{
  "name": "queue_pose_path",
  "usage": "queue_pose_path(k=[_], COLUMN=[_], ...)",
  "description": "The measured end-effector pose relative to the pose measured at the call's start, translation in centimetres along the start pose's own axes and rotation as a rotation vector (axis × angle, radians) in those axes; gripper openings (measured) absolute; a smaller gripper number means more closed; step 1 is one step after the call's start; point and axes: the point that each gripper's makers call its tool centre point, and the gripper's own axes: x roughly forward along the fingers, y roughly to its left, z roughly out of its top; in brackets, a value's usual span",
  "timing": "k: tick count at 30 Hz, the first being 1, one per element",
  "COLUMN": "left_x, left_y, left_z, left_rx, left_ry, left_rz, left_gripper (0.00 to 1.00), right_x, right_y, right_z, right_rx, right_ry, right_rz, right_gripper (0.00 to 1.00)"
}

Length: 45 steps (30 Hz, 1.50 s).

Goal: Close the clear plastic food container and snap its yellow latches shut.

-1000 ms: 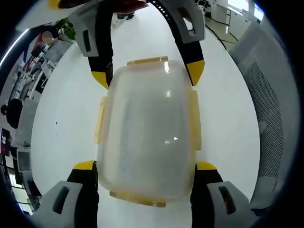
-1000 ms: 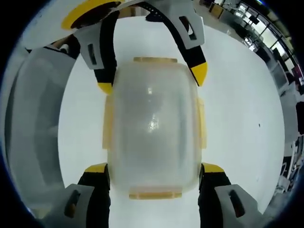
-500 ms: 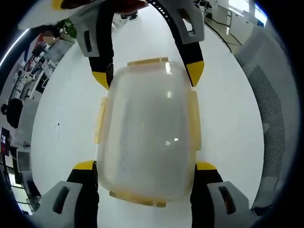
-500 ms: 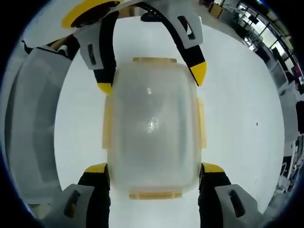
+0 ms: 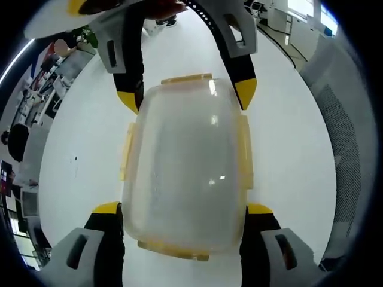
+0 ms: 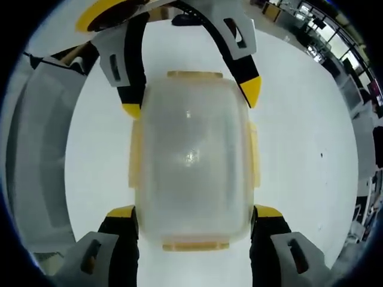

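White tabletop underneath, office clutter of desks and chairs far beyond its edge. Off to the right in the left gripper view, a grey mesh chair back; in the right gripper view, at the left, the same pale grey curve, and glazed partitions at the upper right.

Clear plastic food container lying between both tools, seen from opposite ends. Left gripper spread wide, yellow-tipped jaws flanking the near end of the box, tips just beside its walls; actual contact impossible to judge. Right gripper likewise held wide, straddling its own near end of the container. From the top of each view, the opposite gripper reaching down with its yellow tips against the far corners.

Lid seated on the box, cloudy, contents not discernible. Yellow latches along both long sides and both ends, at the far end; whether snapped home or merely folded down, not clear.
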Motion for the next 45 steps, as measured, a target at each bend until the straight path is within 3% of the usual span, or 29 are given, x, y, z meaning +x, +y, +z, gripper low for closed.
queue_pose_path(k=[11,19,22,32,40,45], left_x=[0.2,0.1,-0.2,-1.4,-2.2,-2.7], left_y=[0.3,0.4,0.3,0.5,0.5,0.5], left_z=[0.1,0.1,-0.1,0.0,-0.2,-0.2], left_rx=[-0.006,0.003,0.007,-0.045,-0.087,-0.155], left_ry=[-0.009,-0.008,-0.012,-0.045,-0.068,-0.093], left_rz=[0.004,0.014,0.016,0.04,0.056,0.07], left_gripper=[0.8,0.8,0.81,0.89,0.89,0.9], right_x=[0.0,-0.2,-0.7,-2.2,-2.4,-3.1], right_y=[-0.3,-0.4,-0.8,-0.6,-0.2,-0.1], right_z=[-0.1,0.0,0.0,0.0,0.0,0.2], right_rx=[-0.002,0.011,0.043,0.079,0.131,0.168], right_ry=[0.005,-0.037,-0.071,-0.132,-0.171,-0.208], right_rz=[-0.006,-0.022,-0.04,-0.07,-0.089,-0.112], right_gripper=[0.77,0.78,0.84,0.86,0.85,0.85])
